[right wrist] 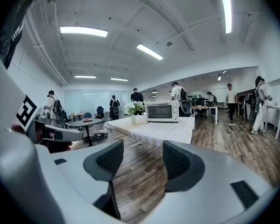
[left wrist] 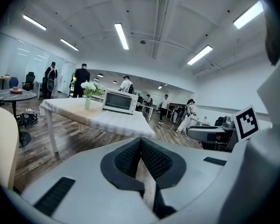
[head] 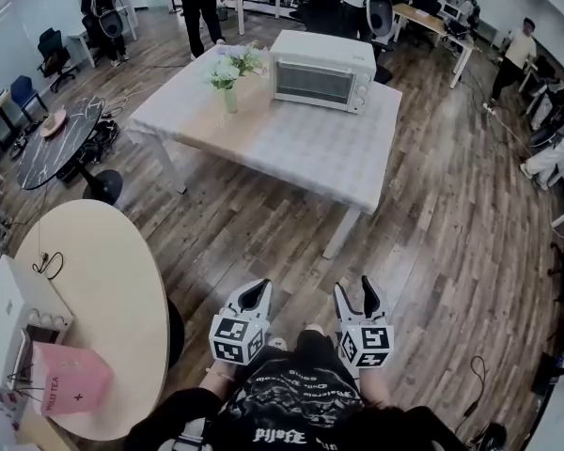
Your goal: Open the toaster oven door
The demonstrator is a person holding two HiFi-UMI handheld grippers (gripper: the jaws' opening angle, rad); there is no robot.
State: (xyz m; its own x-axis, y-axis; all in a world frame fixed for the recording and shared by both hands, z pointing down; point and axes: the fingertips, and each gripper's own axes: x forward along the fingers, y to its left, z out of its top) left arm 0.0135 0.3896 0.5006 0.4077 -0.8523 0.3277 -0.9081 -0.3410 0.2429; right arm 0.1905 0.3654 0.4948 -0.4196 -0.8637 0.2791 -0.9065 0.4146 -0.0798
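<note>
The toaster oven (head: 321, 69) stands at the far right part of the counter (head: 291, 148), which has a light cloth on it. Its glass door is closed and faces the near side. Just to the left of it, a vase with white flowers (head: 227, 81) stands upright on the same counter. A wide strip of wooden floor (head: 263, 242) lies between the counter and the person, and nothing stands on this strip. At the near left there is a round cream table (head: 99, 294) with a pink bag (head: 70, 380) on it, and farther left a dark round table (head: 61, 139). Several people stand at the far side of the room.

Both grippers are held low and close to the person's body, well apart from the toaster oven and pointing toward it. The left gripper (head: 261, 289) has its jaws pressed together with nothing between them. The right gripper (head: 357, 294) has its jaws wide apart and empty.
</note>
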